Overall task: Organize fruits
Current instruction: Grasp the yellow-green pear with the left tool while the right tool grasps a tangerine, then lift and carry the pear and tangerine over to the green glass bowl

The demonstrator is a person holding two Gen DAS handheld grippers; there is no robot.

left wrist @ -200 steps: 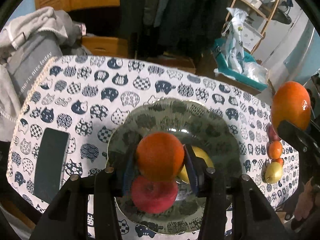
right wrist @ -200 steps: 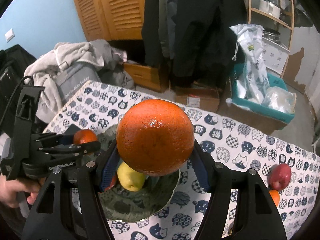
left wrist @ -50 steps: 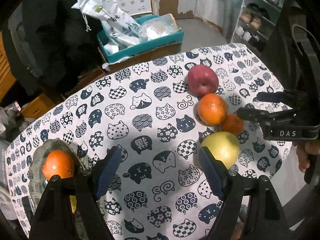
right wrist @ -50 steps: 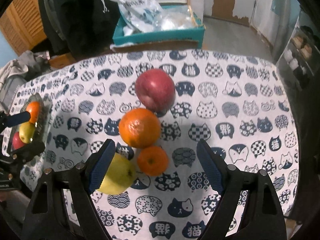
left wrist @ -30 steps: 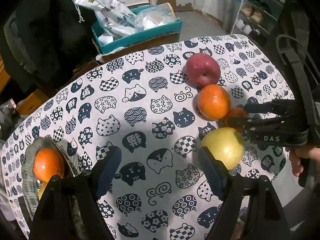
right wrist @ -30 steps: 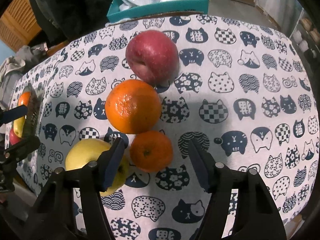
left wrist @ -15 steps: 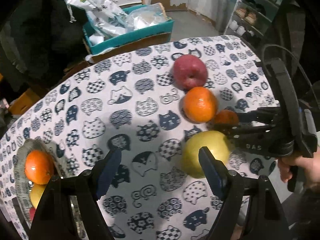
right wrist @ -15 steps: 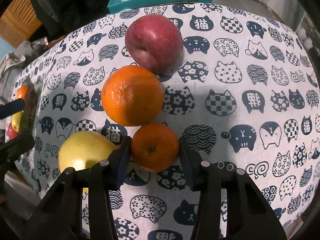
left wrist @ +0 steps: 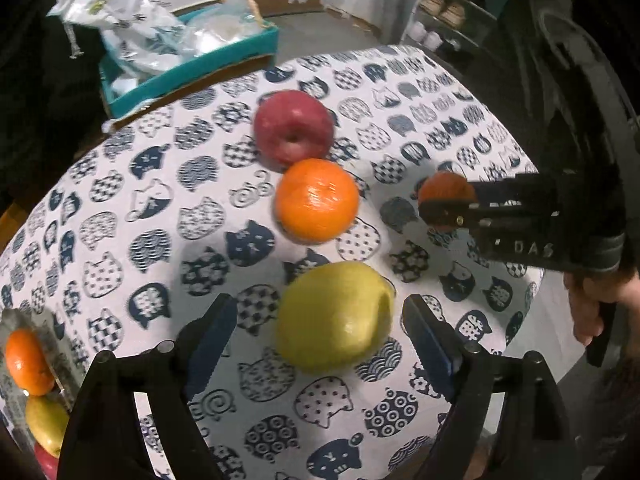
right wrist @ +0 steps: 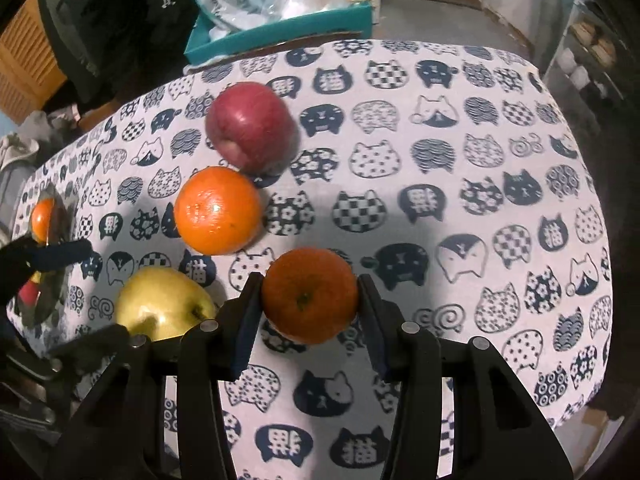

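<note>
On the cat-print tablecloth (right wrist: pixel 460 184), I am clamping the right gripper (right wrist: pixel 310 298) on the small orange mandarin (right wrist: pixel 310 294), while the left gripper (left wrist: pixel 320 336) is straddling the round yellow-green apple (left wrist: pixel 334 316), its jaws having just been widening and its pads not pressing the fruit. The glossy red apple (right wrist: pixel 252 126) and the large orange (right wrist: pixel 218 210) are waiting loose beside them. The grey-green patterned plate (left wrist: pixel 60 364) at the far end is already holding some fruit, so I judge four pieces remain.

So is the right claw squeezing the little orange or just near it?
Squeezing it. The right claw is shut on the little orange: both blue pads press its sides, with no gap showing.
</note>
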